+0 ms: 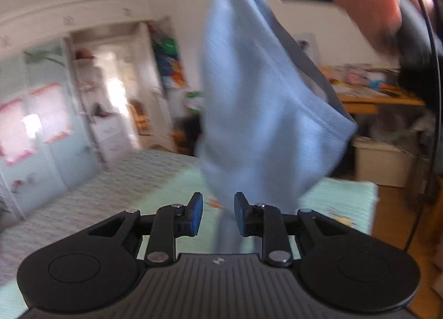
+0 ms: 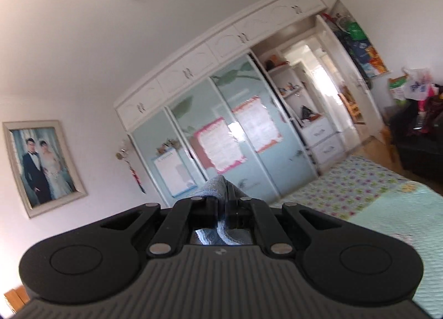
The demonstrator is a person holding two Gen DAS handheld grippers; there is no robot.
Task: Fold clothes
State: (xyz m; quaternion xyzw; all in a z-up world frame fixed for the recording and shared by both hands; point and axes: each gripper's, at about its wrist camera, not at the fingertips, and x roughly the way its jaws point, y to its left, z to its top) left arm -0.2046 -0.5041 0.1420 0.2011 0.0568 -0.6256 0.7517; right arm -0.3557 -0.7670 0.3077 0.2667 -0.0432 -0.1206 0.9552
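Note:
A light blue cloth hangs down over the bed from the top of the left wrist view, where a person's hand holds the other tool. Its lower tail drops between the jaws of my left gripper. Those jaws stand apart. The tail lies near the right pad and clear of the left one. In the right wrist view my right gripper is shut on a bunched edge of the cloth, raised high and pointing at the wardrobe. More fabric shows behind its fingers.
A wardrobe with pale green sliding doors stands beyond the bed. A cluttered wooden desk and a white bin are at the right. A black cable hangs by them. A dark sofa is in the right wrist view.

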